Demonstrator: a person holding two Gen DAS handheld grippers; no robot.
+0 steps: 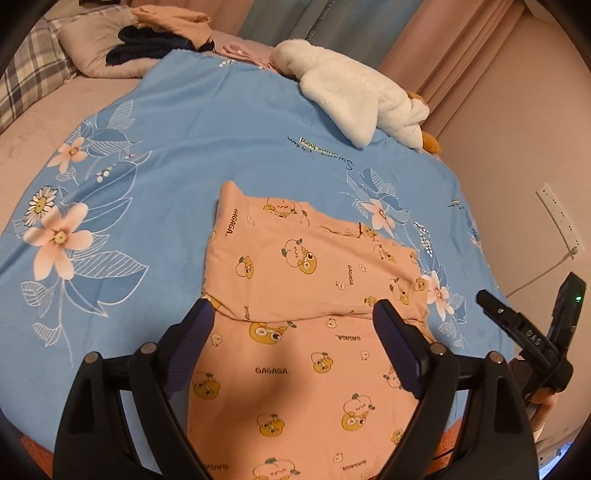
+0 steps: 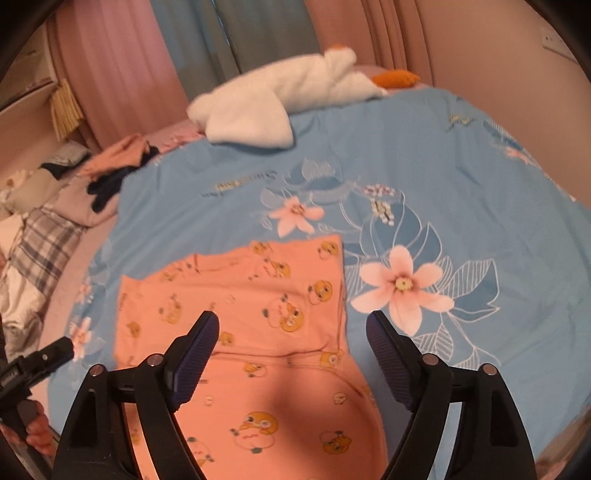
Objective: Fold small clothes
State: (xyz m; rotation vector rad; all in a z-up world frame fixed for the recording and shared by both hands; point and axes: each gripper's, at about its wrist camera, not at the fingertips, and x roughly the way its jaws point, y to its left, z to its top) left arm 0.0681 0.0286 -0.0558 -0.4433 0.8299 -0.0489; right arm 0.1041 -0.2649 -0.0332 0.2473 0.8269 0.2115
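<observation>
A small peach garment with a cartoon bear print (image 1: 295, 280) lies on the blue flowered bedspread (image 1: 184, 147), its far part folded over the near part. My left gripper (image 1: 295, 314) is open and empty, hovering over the fold edge. The garment also shows in the right wrist view (image 2: 258, 295). My right gripper (image 2: 291, 325) is open and empty above the garment's right edge. The right gripper shows at the far right of the left wrist view (image 1: 524, 325). The left gripper shows at the left edge of the right wrist view (image 2: 40, 362).
A white plush toy (image 1: 354, 92) lies at the far side of the bed. A pile of dark and peach clothes (image 1: 162, 33) sits on a pillow at the far left. A plaid pillow (image 1: 26, 74) is at the left. A wall socket (image 1: 561, 221) is on the right.
</observation>
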